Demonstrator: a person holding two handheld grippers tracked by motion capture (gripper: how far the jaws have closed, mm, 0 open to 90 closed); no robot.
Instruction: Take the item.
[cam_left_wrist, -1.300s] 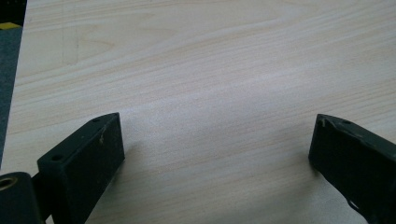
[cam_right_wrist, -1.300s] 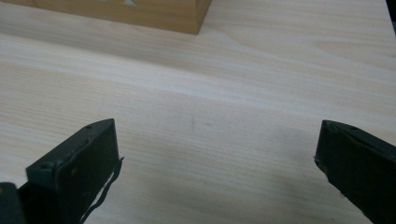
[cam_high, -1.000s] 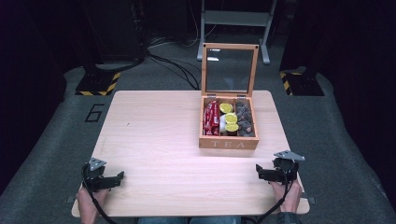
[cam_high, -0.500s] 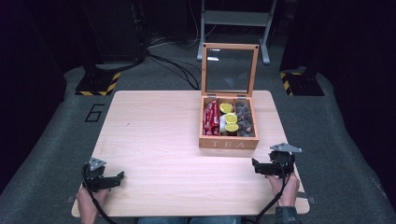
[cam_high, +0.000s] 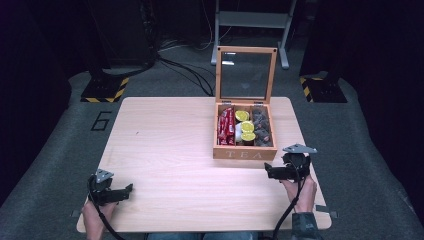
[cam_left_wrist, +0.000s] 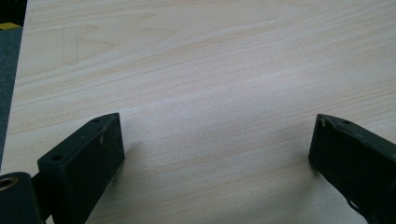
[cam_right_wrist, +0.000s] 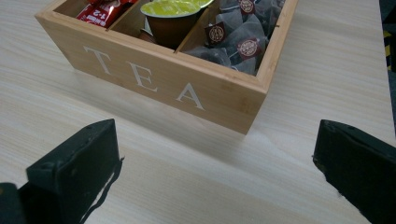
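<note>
R hand-held gripper (cam_high: 272, 172) agape nr tea box (cam_right_wrist: 154, 74), sachet (cam_right_wrist: 243, 44) labels unreadable

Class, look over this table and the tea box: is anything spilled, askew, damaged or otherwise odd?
Nothing stands out. The tea box sits square on the table, lid upright, with red packets, yellow-topped cups and grey tea bags each in their own compartment. Nothing has spilled.

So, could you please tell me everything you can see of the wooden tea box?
The tea box is light wood with "TEA" in white on its front wall. Its glass-paned lid stands open and upright at the back. Three compartments hold red packets, yellow-lidded capsules and dark pyramid tea bags. It sits flat on the table, right of centre; the right tongs, jaws open, are just in front, not touching it.
</note>
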